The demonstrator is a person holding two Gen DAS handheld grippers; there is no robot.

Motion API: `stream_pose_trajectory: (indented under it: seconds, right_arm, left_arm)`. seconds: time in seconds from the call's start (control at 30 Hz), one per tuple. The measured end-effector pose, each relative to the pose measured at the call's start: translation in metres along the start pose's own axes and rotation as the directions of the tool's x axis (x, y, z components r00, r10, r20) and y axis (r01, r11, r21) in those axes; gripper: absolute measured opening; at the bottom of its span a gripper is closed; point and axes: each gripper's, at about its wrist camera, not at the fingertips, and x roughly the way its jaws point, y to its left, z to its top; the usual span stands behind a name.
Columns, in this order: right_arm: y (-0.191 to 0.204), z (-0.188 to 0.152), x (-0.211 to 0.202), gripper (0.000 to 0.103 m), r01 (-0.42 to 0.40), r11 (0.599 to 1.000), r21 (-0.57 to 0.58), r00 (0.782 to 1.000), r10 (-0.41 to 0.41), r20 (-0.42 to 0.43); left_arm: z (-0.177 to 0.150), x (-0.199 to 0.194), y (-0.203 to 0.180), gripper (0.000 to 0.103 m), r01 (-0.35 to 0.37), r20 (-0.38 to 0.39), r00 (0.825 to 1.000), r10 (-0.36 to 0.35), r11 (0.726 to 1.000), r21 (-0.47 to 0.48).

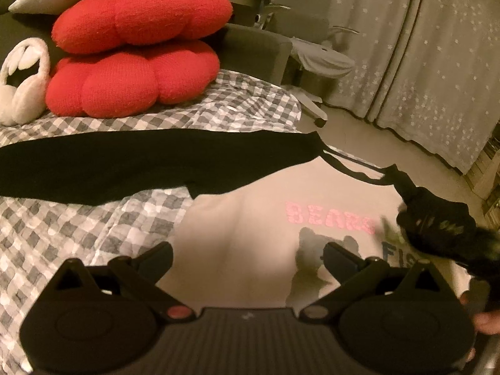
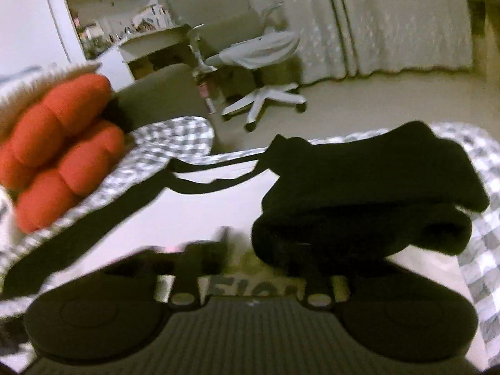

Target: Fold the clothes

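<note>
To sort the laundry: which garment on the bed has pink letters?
The white shirt, printed in pink; the black garment across it is plain.

Right wrist view motion-blurred: right gripper (image 2: 250,251) fingertips smeared, dark bunched sleeve (image 2: 359,200) hides one. Cream printed sweatshirt (image 1: 250,218) lettering partly covered, unreadable.

Warm, dim indoor light. The right wrist view smears with motion blur, worst close to its tongs; the left view is sharper. Fisheye bending darkens every corner.
</note>
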Motion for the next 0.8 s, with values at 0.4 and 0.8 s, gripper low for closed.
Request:
stream_pose_trajectory:
  seconds: [0.4, 0.8]
  right_arm:
    - [-0.056, 0.024, -0.054, 0.065, -0.071, 0.973, 0.221, 0.997, 0.063, 0.042]
    - [-0.114, 0.015, -0.045, 0.065, 0.057, 0.909, 0.414, 0.996, -0.080, 0.037]
  left_arm:
    - [-0.003, 0.000, -0.018, 0.102, 0.026, -0.013, 1.000, -0.027, 1.000, -0.006]
    - [-0.004, 0.004, -0.019, 0.102, 0.019, -0.019, 1.000, -0.019, 1.000, -0.004]
